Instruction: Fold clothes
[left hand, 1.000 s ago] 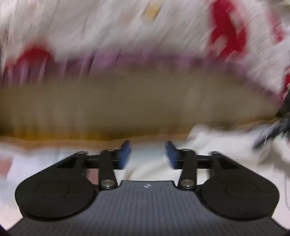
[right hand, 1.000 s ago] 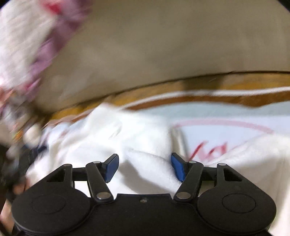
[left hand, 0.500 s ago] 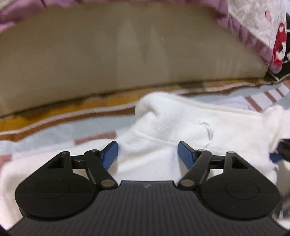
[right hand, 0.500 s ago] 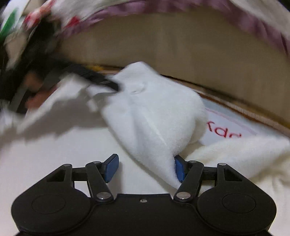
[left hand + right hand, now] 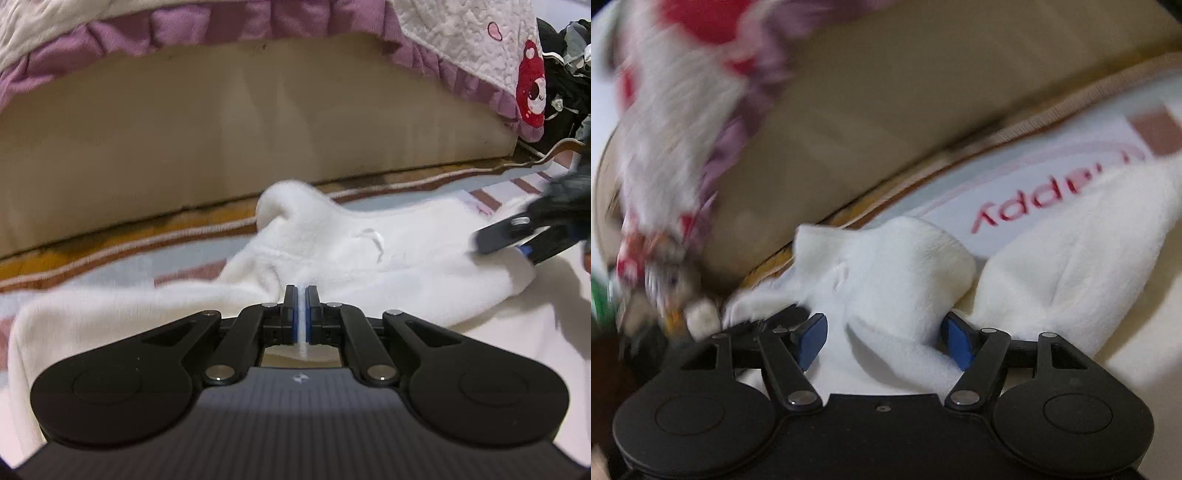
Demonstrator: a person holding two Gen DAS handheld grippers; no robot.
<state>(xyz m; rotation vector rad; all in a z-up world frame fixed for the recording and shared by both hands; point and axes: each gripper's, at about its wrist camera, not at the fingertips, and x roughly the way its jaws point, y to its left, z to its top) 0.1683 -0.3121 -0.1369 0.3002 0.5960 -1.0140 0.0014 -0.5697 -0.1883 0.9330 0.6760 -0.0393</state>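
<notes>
A white fleece garment (image 5: 388, 273) lies rumpled on the printed mat (image 5: 110, 266), just in front of the tan bed base (image 5: 258, 129) that borders the mat's far edge. Its pile is thick and soft, with a stitched seam and a small white loop near its middle. One rounded fold stands up at the end nearest the bed base; the rest spreads low and creased across the mat. In the right wrist view the garment (image 5: 905, 266) bunches into two humps beside the mat's red lettering (image 5: 1034, 206).
</notes>
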